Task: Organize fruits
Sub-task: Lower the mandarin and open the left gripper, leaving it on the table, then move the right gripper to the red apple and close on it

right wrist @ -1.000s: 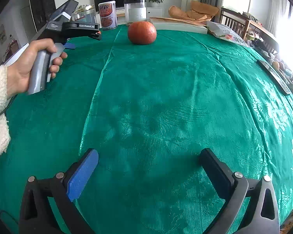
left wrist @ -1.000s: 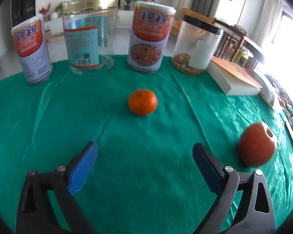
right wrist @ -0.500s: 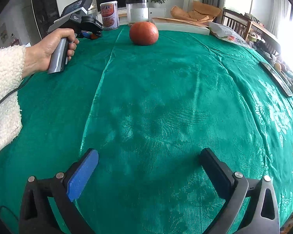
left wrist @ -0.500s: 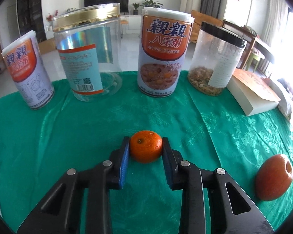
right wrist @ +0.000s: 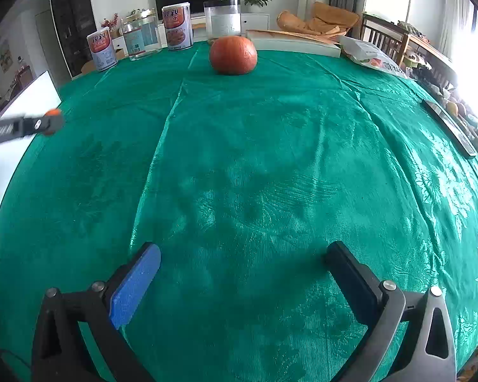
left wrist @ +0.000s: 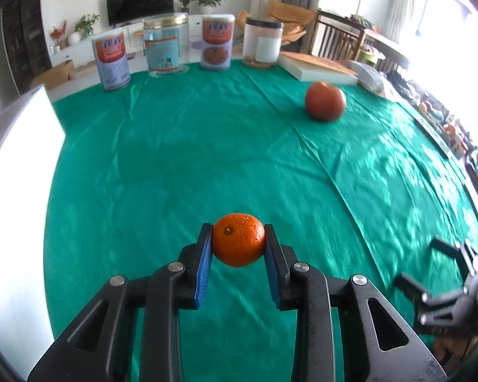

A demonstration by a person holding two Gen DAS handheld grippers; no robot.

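Note:
My left gripper [left wrist: 239, 245] is shut on a small orange mandarin [left wrist: 238, 239] and holds it above the green tablecloth [left wrist: 181, 146]. The mandarin also shows in the right wrist view [right wrist: 52, 121] at the far left, in the left gripper's tips. A larger red-orange fruit [left wrist: 324, 101] lies on the cloth at the far right; it shows in the right wrist view [right wrist: 233, 54] straight ahead, far off. My right gripper [right wrist: 239, 273] is open and empty over the near cloth, and shows in the left wrist view [left wrist: 430, 273] at lower right.
Two orange-labelled cans [left wrist: 112, 60] [left wrist: 217, 42], a clear jar [left wrist: 165, 46] and a black-lidded jar [left wrist: 262, 44] stand along the far edge. A flat box [left wrist: 318, 68] lies at the back right. A white board [left wrist: 16, 159] borders the table's left side.
My left gripper has lifted the mandarin and pulled back from the jars toward the near left. The right gripper has stayed open and almost still.

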